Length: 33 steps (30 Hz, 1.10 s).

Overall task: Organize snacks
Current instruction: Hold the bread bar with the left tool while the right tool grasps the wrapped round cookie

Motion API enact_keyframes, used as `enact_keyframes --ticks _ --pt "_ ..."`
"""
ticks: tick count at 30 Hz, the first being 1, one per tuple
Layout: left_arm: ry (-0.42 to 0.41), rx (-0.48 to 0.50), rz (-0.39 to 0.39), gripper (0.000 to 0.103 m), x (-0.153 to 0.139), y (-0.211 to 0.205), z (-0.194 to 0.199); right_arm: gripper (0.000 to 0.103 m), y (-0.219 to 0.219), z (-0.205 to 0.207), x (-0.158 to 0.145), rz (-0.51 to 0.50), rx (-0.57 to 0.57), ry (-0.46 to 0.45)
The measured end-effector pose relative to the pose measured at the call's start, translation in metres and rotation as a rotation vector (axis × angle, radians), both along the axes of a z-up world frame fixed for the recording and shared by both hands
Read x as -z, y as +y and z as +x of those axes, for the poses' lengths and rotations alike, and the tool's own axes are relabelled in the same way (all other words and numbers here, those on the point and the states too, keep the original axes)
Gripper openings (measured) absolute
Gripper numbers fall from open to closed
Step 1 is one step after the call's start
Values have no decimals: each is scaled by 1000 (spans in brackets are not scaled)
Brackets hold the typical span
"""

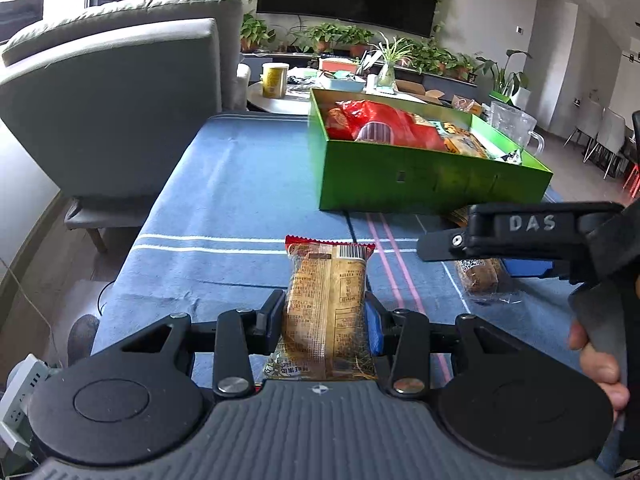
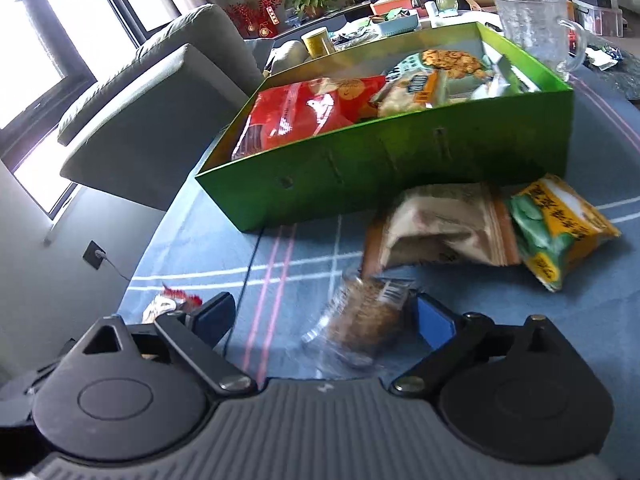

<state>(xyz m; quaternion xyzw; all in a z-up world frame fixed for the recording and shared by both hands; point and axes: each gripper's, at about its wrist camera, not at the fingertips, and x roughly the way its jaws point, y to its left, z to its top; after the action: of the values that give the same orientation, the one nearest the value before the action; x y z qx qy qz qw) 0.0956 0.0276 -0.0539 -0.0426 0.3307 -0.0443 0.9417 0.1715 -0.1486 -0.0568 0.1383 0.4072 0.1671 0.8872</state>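
Observation:
My left gripper (image 1: 325,314) is shut on a brown bread packet (image 1: 326,300) with a red top seal, held above the blue tablecloth. The green snack box (image 1: 432,172) stands ahead to the right, holding a red bag (image 1: 384,122) and other packets. My right gripper (image 2: 324,316) is open, low over the cloth, around a clear-wrapped brown cake (image 2: 362,316) that lies against its right finger (image 2: 434,320). The right gripper also shows in the left wrist view (image 1: 520,236), above that cake (image 1: 478,276). The green box (image 2: 400,160) is just beyond.
A beige packet (image 2: 440,228) and a yellow-green packet (image 2: 560,228) lie in front of the box. A glass pitcher (image 2: 532,24) stands behind the box. A grey armchair (image 1: 116,108) is left of the table. A yellow cup (image 1: 275,80) sits on a round table.

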Motion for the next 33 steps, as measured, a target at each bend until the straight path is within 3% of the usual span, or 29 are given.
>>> enact_keyframes --ticks 6,11,17,23,29,33 --pt "4 -15 -1 38 0 1 -2 79 21 -9 4 -146 -59 -69" --pt "1 -13 0 38 -2 -1 -4 79 12 -13 5 -212 -21 -117" --pt "-9 -24 5 38 -7 -3 -9 78 -12 -25 5 -169 -43 -127" --pt "-33 5 15 38 -14 -17 -12 78 -40 -42 1 -65 -36 -91" --pt "-52 43 23 38 -21 -32 -14 78 -51 -52 -16 -20 -32 -149" --pt "-51 46 29 38 -22 -36 -14 79 -49 -57 -18 -72 -32 -164"
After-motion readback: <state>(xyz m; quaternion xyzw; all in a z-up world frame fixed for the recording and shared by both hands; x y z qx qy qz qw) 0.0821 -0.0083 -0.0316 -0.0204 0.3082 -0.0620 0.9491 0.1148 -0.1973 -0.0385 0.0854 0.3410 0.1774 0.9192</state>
